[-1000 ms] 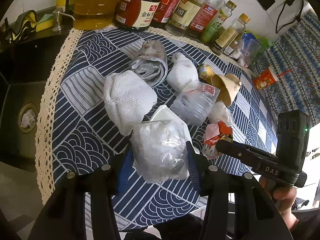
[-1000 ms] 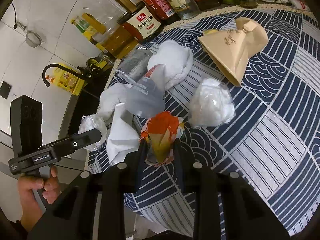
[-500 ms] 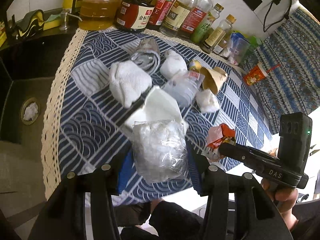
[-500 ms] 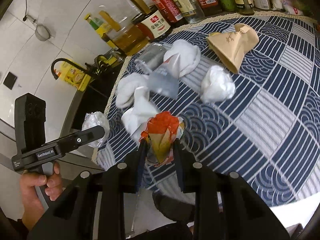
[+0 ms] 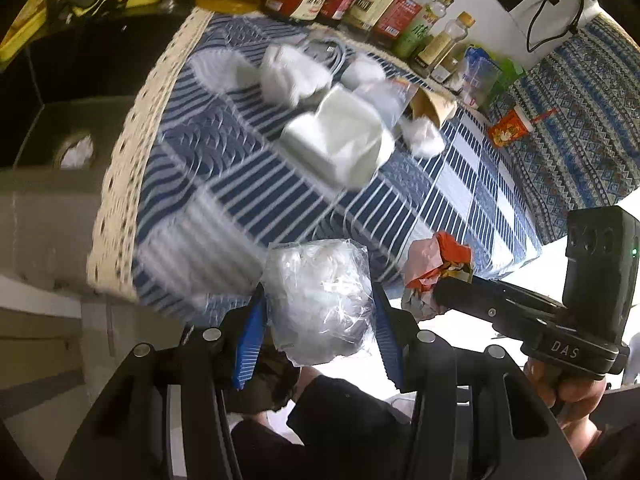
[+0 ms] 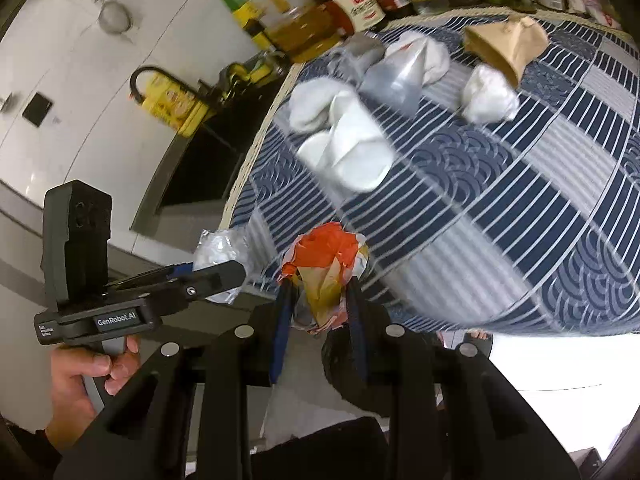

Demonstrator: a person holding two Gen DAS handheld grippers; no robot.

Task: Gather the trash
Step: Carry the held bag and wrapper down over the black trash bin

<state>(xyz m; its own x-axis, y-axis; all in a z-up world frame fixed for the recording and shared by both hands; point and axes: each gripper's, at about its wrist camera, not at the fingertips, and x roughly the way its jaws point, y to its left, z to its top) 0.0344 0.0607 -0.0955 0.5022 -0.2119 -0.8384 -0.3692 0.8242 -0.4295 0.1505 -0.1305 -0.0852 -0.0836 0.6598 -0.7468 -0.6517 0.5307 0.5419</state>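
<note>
Past table edge (image 5: 120, 208): both grippers angled down, left gripper (image 5: 318, 308) clamping plastic wad (image 5: 316, 296), right gripper (image 6: 320, 300) clamping orange wrapper (image 6: 326, 264).

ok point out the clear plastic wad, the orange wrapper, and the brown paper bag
clear plastic wad (image 5: 320, 300), left wrist view, its middle
orange wrapper (image 6: 326, 256), right wrist view, orange top
brown paper bag (image 6: 506, 42), right wrist view, its middle

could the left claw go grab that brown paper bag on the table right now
Probably not. The left claw is shut on a clear plastic bag of white trash, so nothing else fits between its fingers. The brown paper bag lies far across the table, beyond other trash.
</note>
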